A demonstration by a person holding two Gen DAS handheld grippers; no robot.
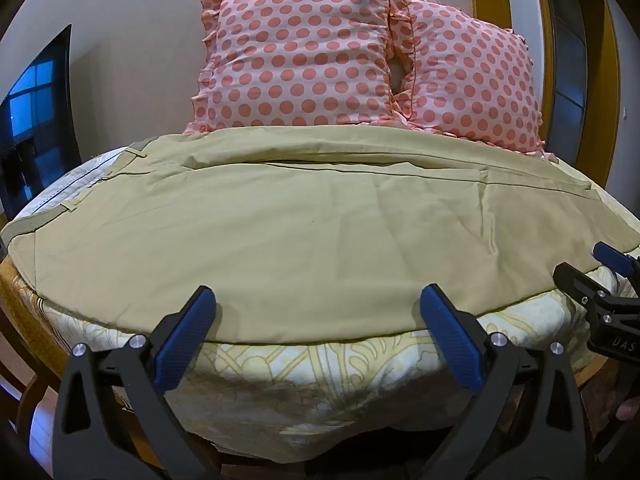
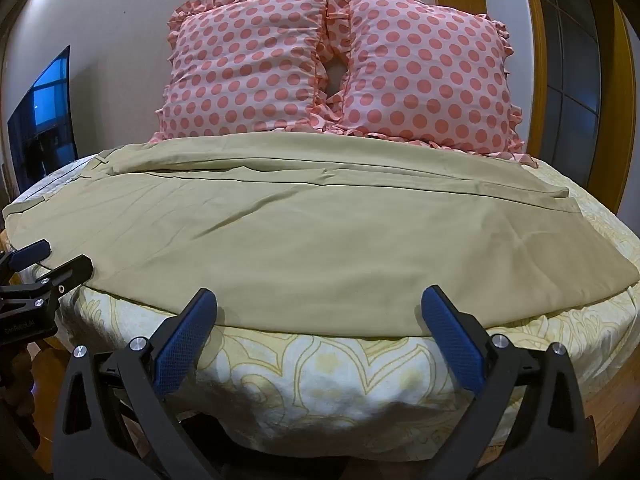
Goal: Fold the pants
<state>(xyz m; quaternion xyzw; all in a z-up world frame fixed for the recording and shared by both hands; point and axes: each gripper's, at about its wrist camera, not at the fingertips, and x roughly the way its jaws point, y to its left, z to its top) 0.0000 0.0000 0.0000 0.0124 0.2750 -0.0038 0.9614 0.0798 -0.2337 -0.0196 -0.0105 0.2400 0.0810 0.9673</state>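
A: What is lying to the left of the pants?
B: A dark TV screen [image 1: 38, 120] is leaning by the wall, off the pants' left end. The pants [image 1: 320, 220] themselves are lying spread flat across the bed [image 1: 320, 364], waistband at the left, leg ends at the right, their near edge running along the bed's front edge.

A: And behind the pants?
B: Two spotted pillows [image 1: 304, 60] are standing side by side, touching each other.

A: How are the grippers looking?
B: The left gripper [image 1: 318, 304] is hovering at the pants' near edge, jaws standing wide apart and holding nothing. The right gripper [image 2: 319, 305] is doing the same further right along that edge, jaws spread wide and gripping nothing.
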